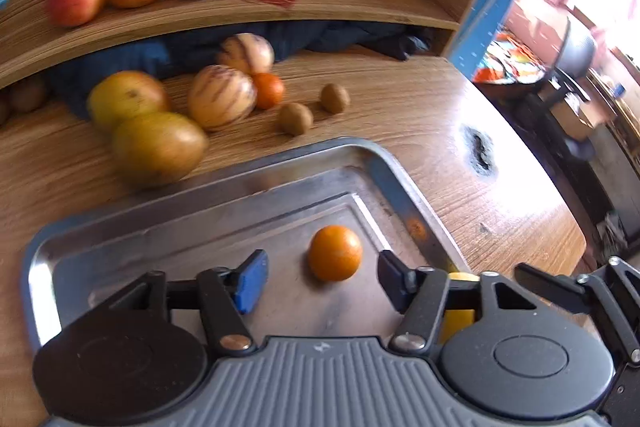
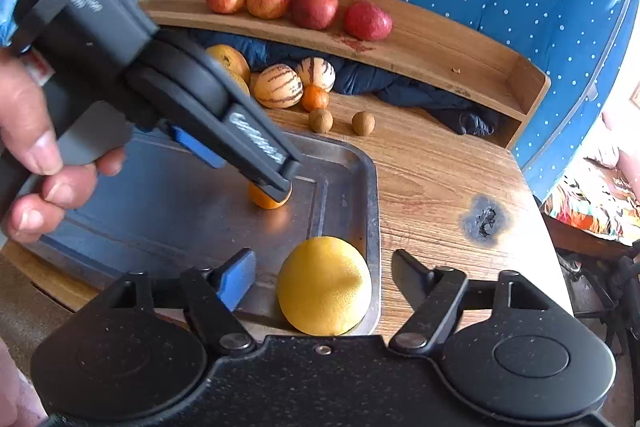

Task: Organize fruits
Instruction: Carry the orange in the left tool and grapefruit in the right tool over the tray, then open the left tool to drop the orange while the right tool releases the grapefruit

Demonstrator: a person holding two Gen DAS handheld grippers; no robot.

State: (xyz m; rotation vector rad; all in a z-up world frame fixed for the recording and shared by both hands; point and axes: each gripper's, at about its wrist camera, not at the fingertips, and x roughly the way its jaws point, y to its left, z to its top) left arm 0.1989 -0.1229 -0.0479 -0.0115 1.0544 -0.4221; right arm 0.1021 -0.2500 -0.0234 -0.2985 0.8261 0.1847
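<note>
The left gripper (image 1: 320, 277) has its fingers spread wide over the metal tray (image 1: 224, 187), a small orange (image 1: 335, 253) lying free between them near the tray's far right corner with bare tray floor to their left. The right gripper (image 2: 322, 277) likewise stands wide, a yellow citrus (image 2: 323, 285) between its fingers against the tray's right rim, open tabletop (image 2: 440, 187) beyond. Writing on the left tool is unreadable; apples (image 2: 296, 5) line the shelf (image 2: 440, 47) ahead.
</note>
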